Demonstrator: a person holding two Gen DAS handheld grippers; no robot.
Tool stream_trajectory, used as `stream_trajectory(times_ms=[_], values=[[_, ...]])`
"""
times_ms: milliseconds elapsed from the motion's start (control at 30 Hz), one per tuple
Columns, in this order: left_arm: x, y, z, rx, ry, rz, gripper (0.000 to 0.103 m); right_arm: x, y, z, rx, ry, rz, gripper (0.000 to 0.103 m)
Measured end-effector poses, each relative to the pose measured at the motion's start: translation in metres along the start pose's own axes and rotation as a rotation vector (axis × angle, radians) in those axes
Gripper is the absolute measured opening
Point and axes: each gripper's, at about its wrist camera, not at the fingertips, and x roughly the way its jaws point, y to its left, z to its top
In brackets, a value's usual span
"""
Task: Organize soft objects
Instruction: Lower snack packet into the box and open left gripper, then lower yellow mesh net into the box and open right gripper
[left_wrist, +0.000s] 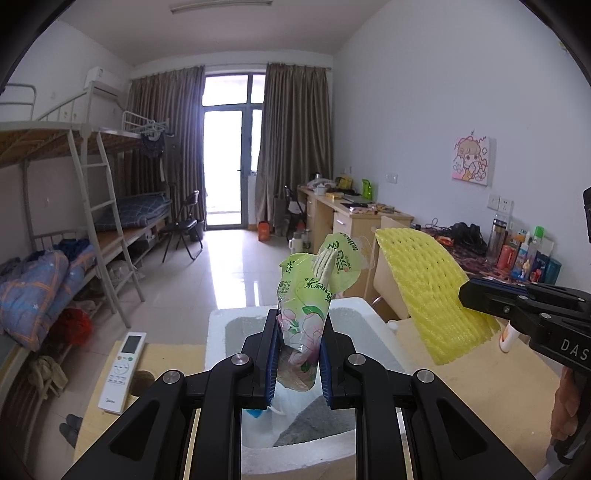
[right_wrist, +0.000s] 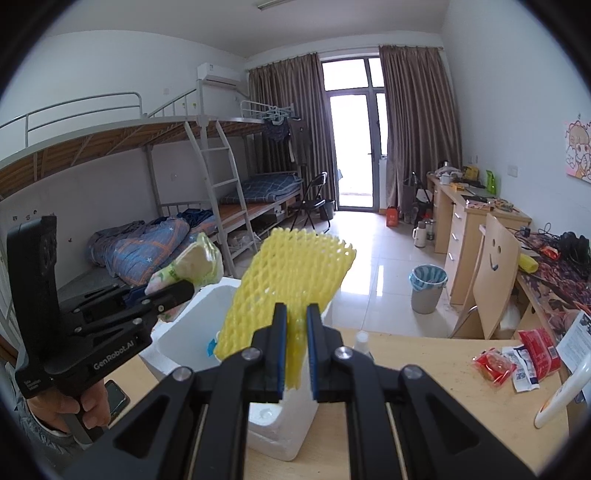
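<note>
My left gripper (left_wrist: 297, 363) is shut on a green flowered tissue pack (left_wrist: 314, 295), which stands upright above the open white foam box (left_wrist: 218, 332). From the right wrist view the same tissue pack (right_wrist: 192, 266) shows in the left gripper (right_wrist: 177, 290) over the foam box (right_wrist: 295, 432). My right gripper (right_wrist: 296, 350) is shut on the lower edge of a yellow foam net sheet (right_wrist: 291, 273), held up over the box's right side. In the left wrist view the yellow sheet (left_wrist: 432, 288) hangs from the right gripper (left_wrist: 465, 299).
A white remote (left_wrist: 122, 373) lies on the wooden table (left_wrist: 480, 391) left of the box. Red snack packets (right_wrist: 517, 362) and a white bottle (right_wrist: 561, 391) lie at the table's right. A dark phone (right_wrist: 116, 397) lies near the person's hand (right_wrist: 74, 410). A chair (right_wrist: 495, 280) stands behind.
</note>
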Motion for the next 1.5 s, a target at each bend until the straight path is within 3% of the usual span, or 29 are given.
stream_trajectory(times_ms=[333,367,500,600,667,1067,1267,1500], values=[[0.018,0.004,-0.001,0.007,0.032,-0.029,0.021,0.000,-0.006,0.000,0.003,-0.002,-0.012,0.013],[0.019,0.005,-0.001,0.009,0.035,-0.034,0.027,0.000,-0.008,-0.001,0.005,-0.001,-0.013,0.013],[0.021,0.004,-0.001,0.023,0.042,-0.032,0.073,0.001,-0.008,-0.002,0.010,0.000,-0.016,0.013],[0.018,0.003,-0.002,0.023,0.024,-0.037,0.092,0.002,-0.009,-0.001,0.011,-0.002,-0.019,0.013],[0.015,0.001,-0.002,0.035,0.010,-0.025,0.098,0.001,-0.010,-0.002,0.014,-0.002,-0.020,0.013],[0.007,0.007,0.003,-0.018,-0.022,0.032,0.102,0.001,-0.012,-0.003,0.010,0.000,-0.018,0.013],[0.000,0.003,0.004,0.029,-0.021,0.052,0.102,0.001,-0.012,-0.003,0.011,0.003,-0.003,0.013],[-0.013,0.014,0.007,0.004,-0.027,0.093,0.102,0.004,-0.007,-0.003,0.001,0.014,0.031,0.013]])
